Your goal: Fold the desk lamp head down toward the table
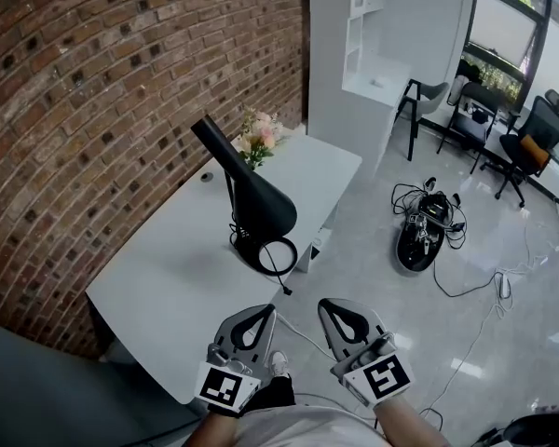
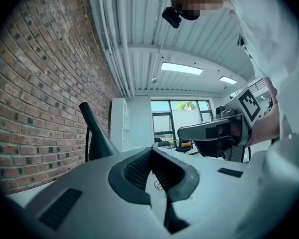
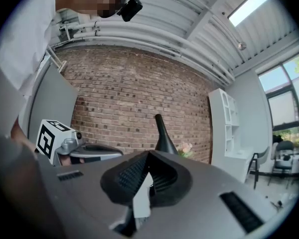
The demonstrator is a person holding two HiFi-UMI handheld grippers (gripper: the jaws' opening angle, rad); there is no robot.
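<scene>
In the left gripper view, the left gripper (image 2: pixel 152 151) is covering the foot of the lamp (image 2: pixel 92 136), so only its upper part is showing. In the right gripper view, the right gripper (image 3: pixel 148 156) is hiding all but the lamp's tip. In the head view, the bottom edge is cutting off the forearms (image 1: pixel 405 426). The left gripper is covering the near corner of the table (image 1: pixel 168 277). A dark item (image 1: pixel 206 176) at the table's wall edge is appearing too small to identify.
</scene>
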